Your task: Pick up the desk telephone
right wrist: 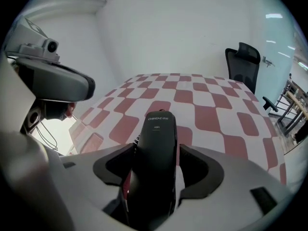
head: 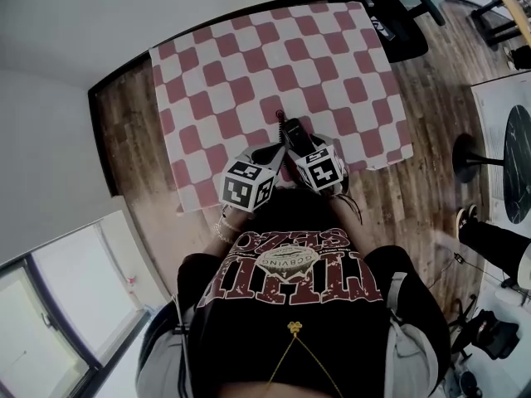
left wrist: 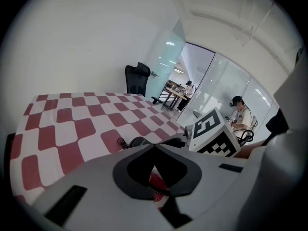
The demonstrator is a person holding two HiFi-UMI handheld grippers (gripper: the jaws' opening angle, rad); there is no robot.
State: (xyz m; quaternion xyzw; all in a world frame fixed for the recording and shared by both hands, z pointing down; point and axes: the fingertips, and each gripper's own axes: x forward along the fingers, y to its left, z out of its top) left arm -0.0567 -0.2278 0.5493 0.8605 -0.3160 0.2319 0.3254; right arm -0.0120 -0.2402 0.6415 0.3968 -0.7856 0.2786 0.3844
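Observation:
A black desk telephone [head: 290, 131] lies near the front edge of the table, on its red-and-white checked cloth [head: 249, 56]. My right gripper [head: 296, 142] points steeply down over the phone. In the right gripper view its jaws stand wide on either side of the black handset [right wrist: 156, 138]. A thin gap shows along the handset's right side. My left gripper [head: 267, 153] hovers just left of the phone. In its own view its jaws [left wrist: 154, 147] meet at the tips and hold nothing. The phone [left wrist: 140, 141] and its coiled cord show just beyond them.
A black office chair [head: 390, 15] stands at the table's far right corner. It also shows in the left gripper view [left wrist: 136, 78]. A round dark table [head: 518, 164] and a seated person's leg [head: 498, 239] are at the right, over wooden floor. My own torso presses close to the table's front edge.

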